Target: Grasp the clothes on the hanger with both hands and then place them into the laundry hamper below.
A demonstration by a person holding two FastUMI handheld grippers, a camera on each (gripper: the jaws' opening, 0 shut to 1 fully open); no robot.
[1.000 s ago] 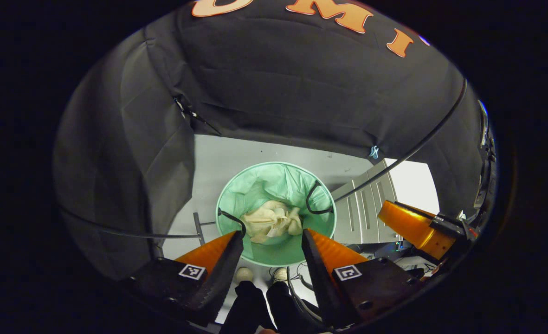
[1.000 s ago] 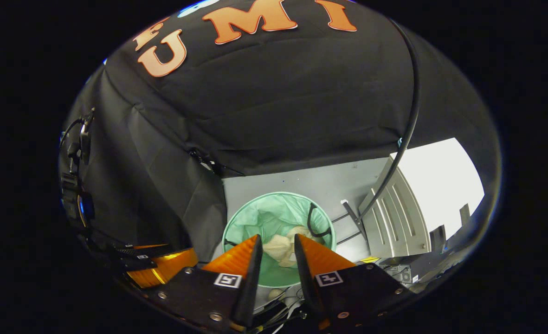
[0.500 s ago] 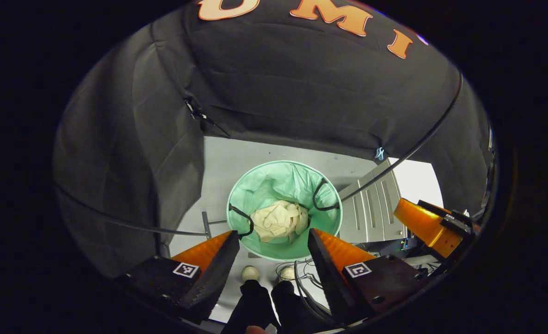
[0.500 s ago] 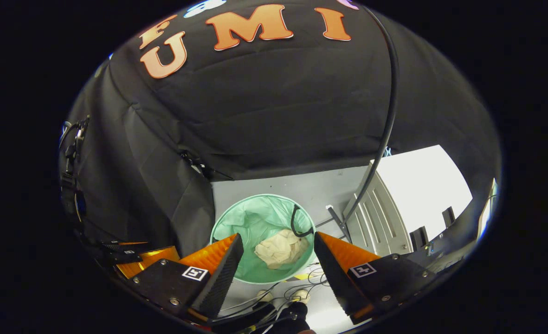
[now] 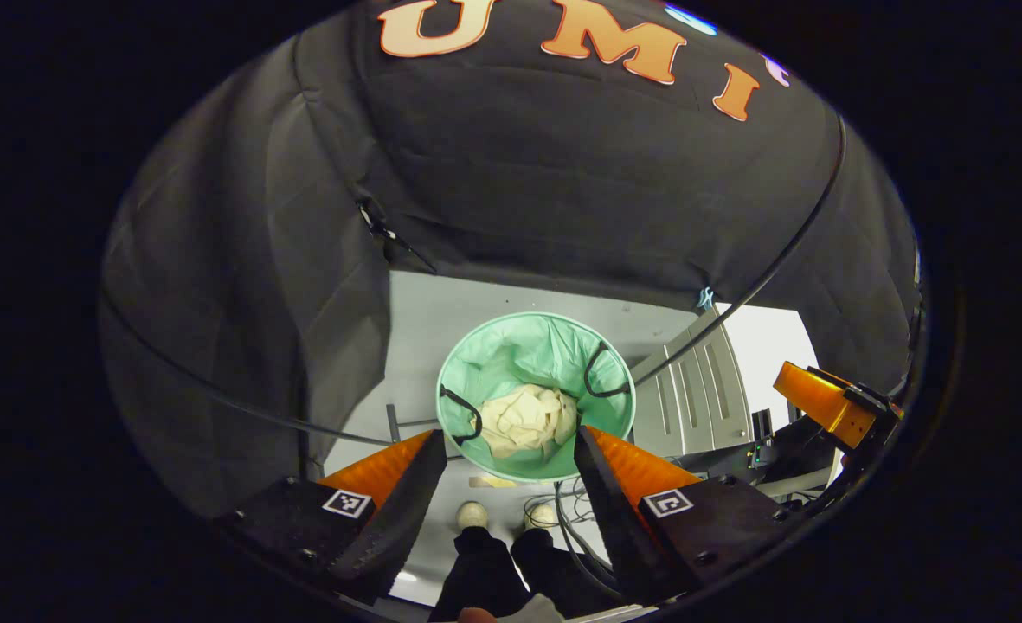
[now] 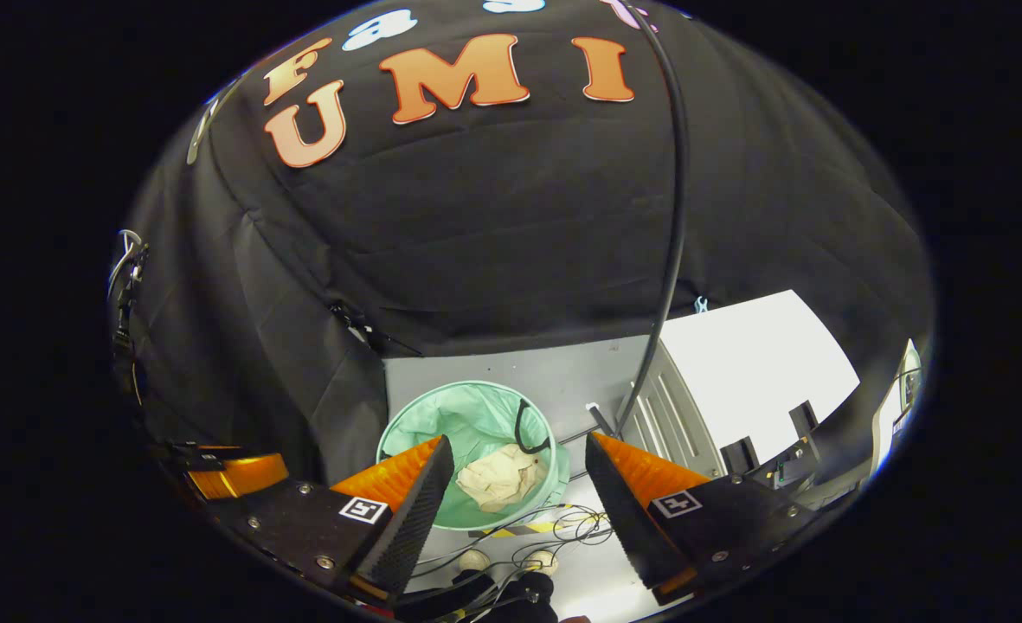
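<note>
clothes (image 5: 528,418): cream, crumpled (bunched) | in mint green hamper (image 5: 485,359), upright

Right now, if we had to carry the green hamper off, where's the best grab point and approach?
Likely the two black loop handles on the hamper's rim: the near-left one and the far-right one. Both stand up as open loops a finger could hook. Come straight down from above, one gripper per handle; the soft liner wall offers little to pinch. The cream clothes lie bunched inside.
</note>
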